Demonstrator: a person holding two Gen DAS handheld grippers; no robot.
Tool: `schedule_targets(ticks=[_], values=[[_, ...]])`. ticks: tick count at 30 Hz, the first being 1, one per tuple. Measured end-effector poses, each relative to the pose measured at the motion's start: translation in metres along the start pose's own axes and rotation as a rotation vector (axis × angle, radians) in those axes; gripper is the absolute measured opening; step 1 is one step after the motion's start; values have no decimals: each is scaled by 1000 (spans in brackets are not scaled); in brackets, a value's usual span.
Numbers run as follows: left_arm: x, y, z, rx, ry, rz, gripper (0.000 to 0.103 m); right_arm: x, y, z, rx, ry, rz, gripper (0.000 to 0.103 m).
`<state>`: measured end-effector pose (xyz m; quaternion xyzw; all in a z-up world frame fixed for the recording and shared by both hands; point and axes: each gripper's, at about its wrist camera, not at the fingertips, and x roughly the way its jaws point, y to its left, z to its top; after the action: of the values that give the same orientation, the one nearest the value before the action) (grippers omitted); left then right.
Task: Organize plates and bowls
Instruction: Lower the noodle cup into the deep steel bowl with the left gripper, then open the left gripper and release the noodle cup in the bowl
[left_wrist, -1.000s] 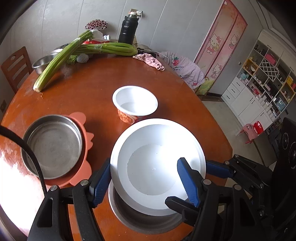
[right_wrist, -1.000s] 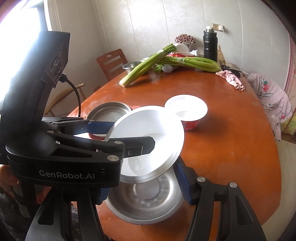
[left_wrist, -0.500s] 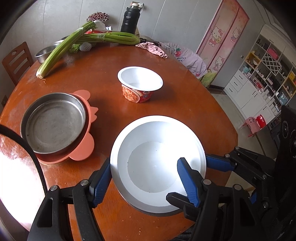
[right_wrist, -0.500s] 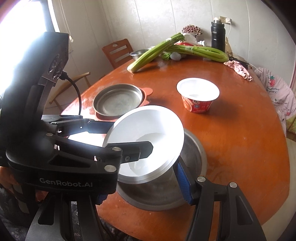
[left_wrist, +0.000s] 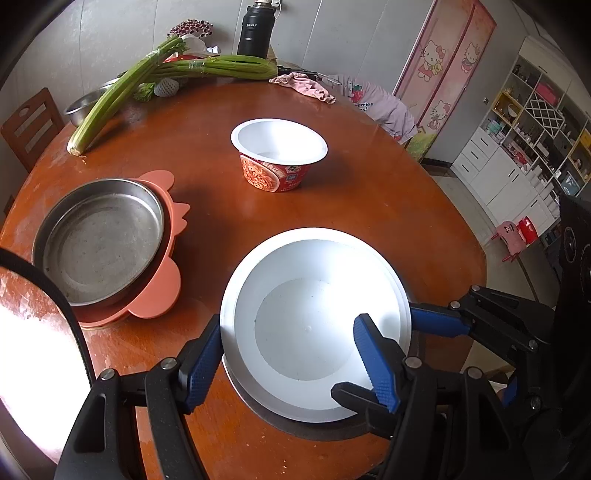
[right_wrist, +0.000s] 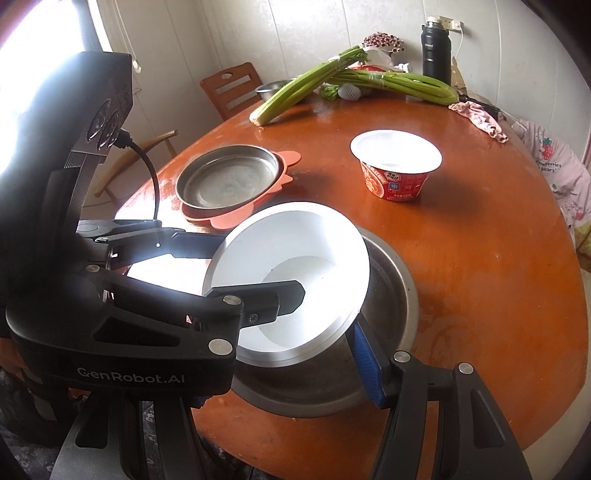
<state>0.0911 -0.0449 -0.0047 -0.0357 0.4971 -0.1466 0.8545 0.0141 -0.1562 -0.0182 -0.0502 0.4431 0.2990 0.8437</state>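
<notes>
Left gripper (left_wrist: 288, 354): jaws partly apart, clamped on the white bowl (left_wrist: 314, 321). 1 blue pad presses the outside of the near-left rim; the other pad sits inside the bowl against its inner wall on the right.

Right gripper (right_wrist: 364, 354): 1 blue pad shows at the bowl's (right_wrist: 295, 273) lower-right rim, touching its outer edge. The other finger is hidden behind the left gripper's black body, so I cannot tell from this view alone how the 2 jaws stand. In the left wrist view a blue pad of the right gripper (left_wrist: 436, 323) meets the bowl's right rim from outside; the jaws read as narrow and closed on that rim.

White bowl: held by both grippers, tilted, its lower edge down inside the steel basin (right_wrist: 391, 295), which rests on the round wooden table (right_wrist: 480, 258) near its front edge. In the left wrist view only a dark crescent of the basin (left_wrist: 314, 430) shows under the bowl.

Elsewhere on the table:
- 1 shallow steel pan (left_wrist: 99, 240) sitting in an orange silicone plate (left_wrist: 162, 291), left of the bowl.
- 1 red-and-white noodle cup (left_wrist: 279, 155), upright, beyond the bowl, well apart from it.
- Celery bunches (left_wrist: 125, 88), a black flask (left_wrist: 255, 31) and a pink cloth (left_wrist: 306, 85) at the far edge.
</notes>
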Motion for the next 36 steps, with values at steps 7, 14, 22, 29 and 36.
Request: schedule_targets(ticks=[7,14,22,29,36], values=[[-1,-5,-1,15,4,5,69,-1,0,-1,-9,7,-5,64],[1,-14,-3,40,9,-9,69,-7,-2,-9,-3,12,-14,64],[8,-18,-3,39,23,-6,69,-6,-7,-12,13,18,-28,64],[11,-19,-3,39,28,10,69,-3,-8,-12,14,23,-35,64],[13,-19,-2,42,28,31,70,-4,-9,-13,11,22,-40,64]])
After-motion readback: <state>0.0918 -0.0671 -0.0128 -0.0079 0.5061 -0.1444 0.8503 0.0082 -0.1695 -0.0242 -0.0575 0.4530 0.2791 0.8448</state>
